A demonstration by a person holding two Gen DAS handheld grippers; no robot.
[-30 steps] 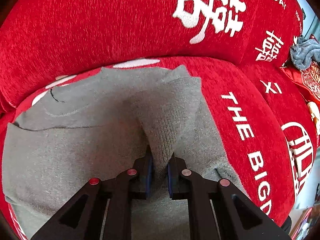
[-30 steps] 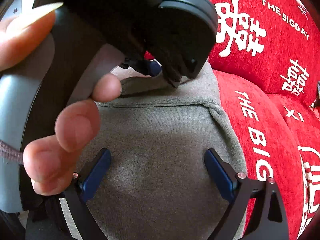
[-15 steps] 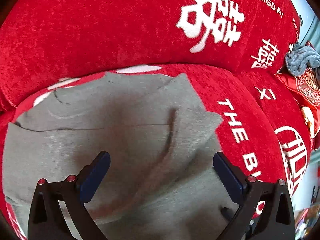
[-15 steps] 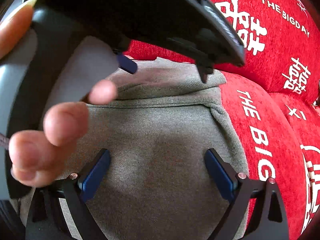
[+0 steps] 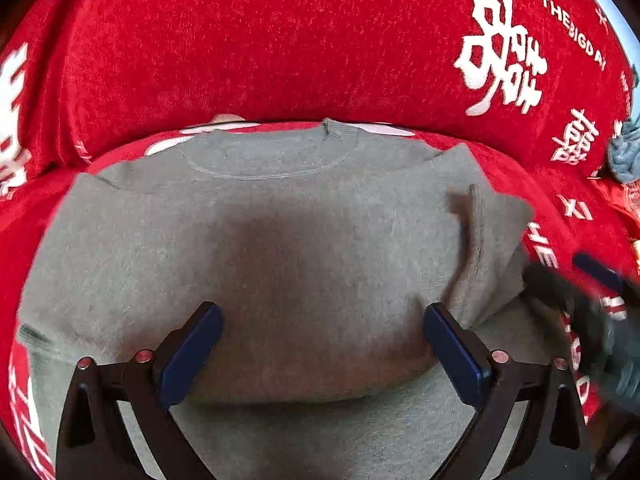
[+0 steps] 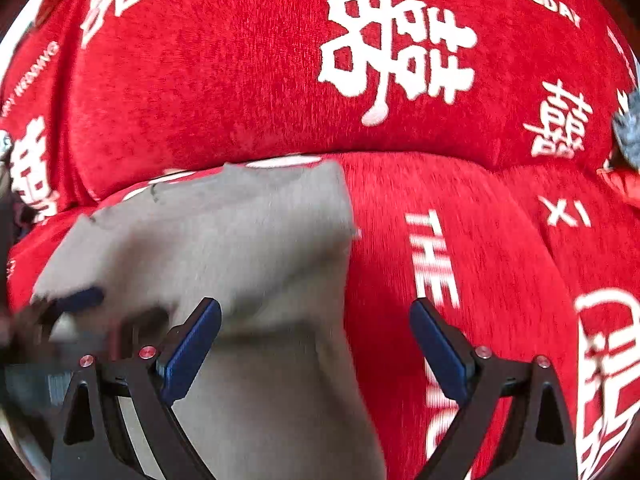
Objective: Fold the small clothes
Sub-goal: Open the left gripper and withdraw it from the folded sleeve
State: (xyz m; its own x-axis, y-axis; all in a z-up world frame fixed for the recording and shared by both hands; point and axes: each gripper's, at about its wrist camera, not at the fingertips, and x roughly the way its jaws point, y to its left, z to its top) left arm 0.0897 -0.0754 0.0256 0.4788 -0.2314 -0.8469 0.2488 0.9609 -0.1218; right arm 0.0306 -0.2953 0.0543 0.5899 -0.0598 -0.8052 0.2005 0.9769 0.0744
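A small grey sweater [image 5: 304, 240] lies on the red sofa seat [image 5: 568, 184], collar toward the backrest, both sleeves folded in over the body. My left gripper [image 5: 320, 356] is open and empty just above the sweater's lower middle. My right gripper [image 6: 316, 344] is open and empty over the sweater's right edge [image 6: 248, 248], one finger over grey cloth, the other over red cushion. The right gripper shows blurred at the right of the left wrist view [image 5: 588, 292]; the left one shows blurred at the left of the right wrist view [image 6: 76, 308].
The red sofa backrest [image 5: 280, 40] with white characters rises behind the sweater. A grey-blue cloth [image 5: 624, 152] lies on the sofa far right, also in the right wrist view [image 6: 628, 128]. Red seat cushion [image 6: 500, 240] extends right of the sweater.
My left gripper let go of the folded sleeve, opened and drew back to the left, centring on the sweater. My right gripper moved right, off to the sweater's right edge.
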